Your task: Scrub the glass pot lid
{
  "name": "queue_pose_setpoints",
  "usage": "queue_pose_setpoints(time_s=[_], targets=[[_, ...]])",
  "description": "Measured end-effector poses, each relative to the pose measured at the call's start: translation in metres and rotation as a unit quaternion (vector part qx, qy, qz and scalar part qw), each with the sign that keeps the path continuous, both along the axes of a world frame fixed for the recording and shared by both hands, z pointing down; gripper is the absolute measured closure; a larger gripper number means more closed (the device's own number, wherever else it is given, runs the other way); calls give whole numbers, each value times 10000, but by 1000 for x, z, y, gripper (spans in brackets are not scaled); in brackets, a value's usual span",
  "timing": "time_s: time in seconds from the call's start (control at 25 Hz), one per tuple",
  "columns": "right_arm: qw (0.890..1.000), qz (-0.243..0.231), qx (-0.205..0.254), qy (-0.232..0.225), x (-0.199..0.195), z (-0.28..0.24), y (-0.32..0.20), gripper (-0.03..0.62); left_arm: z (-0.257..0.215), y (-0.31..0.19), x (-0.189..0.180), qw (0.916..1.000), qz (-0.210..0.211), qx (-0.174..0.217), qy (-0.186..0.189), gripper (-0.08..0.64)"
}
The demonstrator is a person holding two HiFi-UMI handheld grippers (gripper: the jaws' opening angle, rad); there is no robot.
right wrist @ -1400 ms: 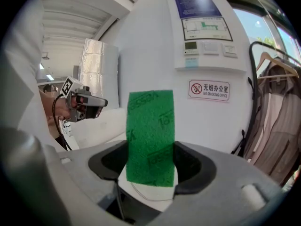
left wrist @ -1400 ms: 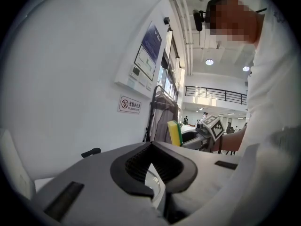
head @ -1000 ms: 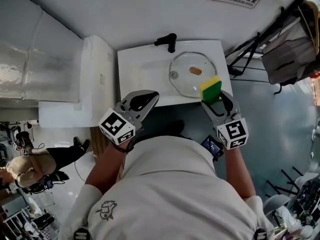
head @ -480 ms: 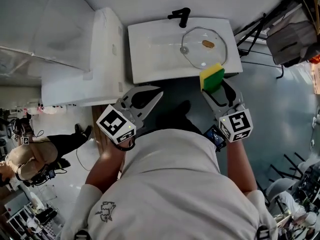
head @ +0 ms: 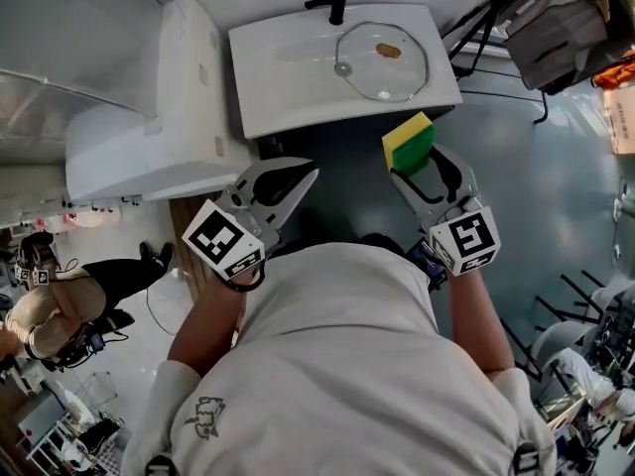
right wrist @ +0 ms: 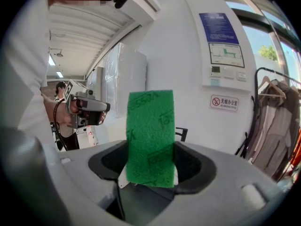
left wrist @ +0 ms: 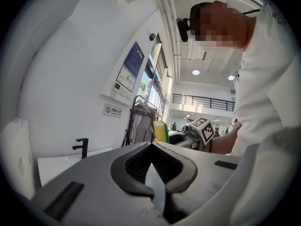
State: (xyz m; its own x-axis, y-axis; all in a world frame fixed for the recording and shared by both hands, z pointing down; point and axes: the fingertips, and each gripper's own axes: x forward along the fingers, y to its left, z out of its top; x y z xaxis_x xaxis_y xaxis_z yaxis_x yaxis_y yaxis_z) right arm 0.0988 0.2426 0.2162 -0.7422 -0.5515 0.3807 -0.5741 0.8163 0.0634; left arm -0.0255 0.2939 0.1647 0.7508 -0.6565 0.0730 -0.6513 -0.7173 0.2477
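Left gripper [head: 309,176]: jaws together with nothing between them. It is held in front of the chest at 6 o'clock of the sink's left half, short of its front edge, with its tips toward 1 o'clock.
Right gripper [head: 417,167]: jaws clamped on the lower end of the sponge. It is at 3 o'clock of the left gripper and apart from it, with its marker cube at 5 o'clock of its tips.
Sponge [head: 408,143]: yellow with a green scouring face, standing up out of the jaws. The green face is turned toward the right gripper's camera. It hangs just off the sink's front edge, over the grey floor.
Glass pot lid [head: 397,72]: lies flat in the right half of the sink, at 12 o'clock in the head view and 11 o'clock of the sponge, apart from it. A brown smear sits near its middle, and a small round metal fitting is by its 9 o'clock rim.
Sink [head: 288,82]: white and rectangular.
Faucet [head: 330,1]: black, at the sink's 12 o'clock edge.
White appliance [head: 139,127]: just beside the sink at 9 o'clock.
Clothes rack [head: 556,28]: at 2 o'clock of the sink, hung with dark garments.
No-smoking sign [right wrist: 225,102]: on the white wall, above the faucet.
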Motion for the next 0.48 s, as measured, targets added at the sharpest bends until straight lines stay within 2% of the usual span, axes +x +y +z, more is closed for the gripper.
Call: queue_pose_setpoints(time_s=[0.24, 0.48], targets=[[9998, -193, -6, -19, 44, -10, 23, 295, -8, 15, 54, 9998, -153, 19, 143, 561], [9990, -437, -52, -63, 109, -7, 52, 295, -2, 36, 124, 9993, -346, -29, 137, 561]])
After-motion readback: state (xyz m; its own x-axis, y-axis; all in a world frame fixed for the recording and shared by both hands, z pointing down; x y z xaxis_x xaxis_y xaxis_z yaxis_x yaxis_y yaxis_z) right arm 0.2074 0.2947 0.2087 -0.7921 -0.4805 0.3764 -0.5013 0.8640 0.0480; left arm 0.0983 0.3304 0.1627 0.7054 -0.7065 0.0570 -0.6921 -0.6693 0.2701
